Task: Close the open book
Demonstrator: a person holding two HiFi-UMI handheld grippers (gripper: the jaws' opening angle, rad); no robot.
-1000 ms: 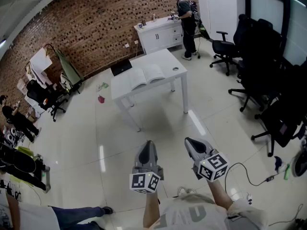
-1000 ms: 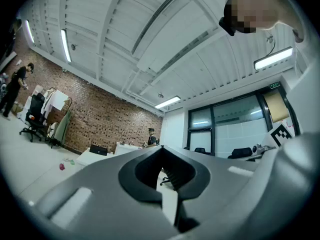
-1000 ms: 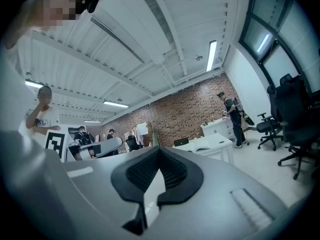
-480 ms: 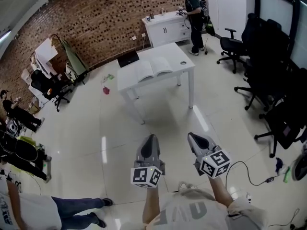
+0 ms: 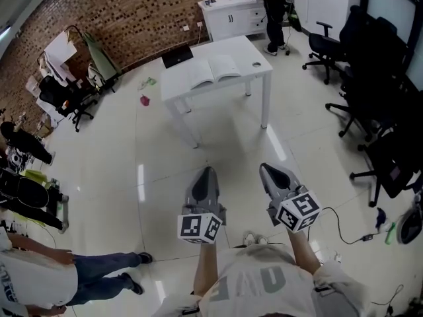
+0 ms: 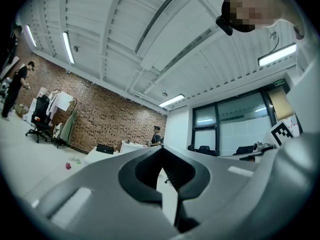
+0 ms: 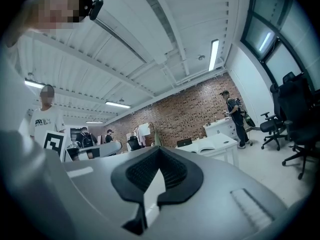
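Note:
The open book lies flat on a white table far ahead across the floor. It also shows in the right gripper view as the pale open book on the table. My left gripper and right gripper are held side by side in front of the person's chest, well short of the table. Both point toward it. In the left gripper view the left gripper has its jaw tips together with nothing between them. The right gripper is likewise shut and holds nothing.
A black laptop and a small round object share the table. Black office chairs line the right side. A white cabinet with a person stands behind. A cable lies on the floor, and another person's legs are at the lower left.
The head view has shifted: the table and book now sit higher in frame and look slightly larger. Both grippers stay shut, side by side. The legs at lower left have come further in.

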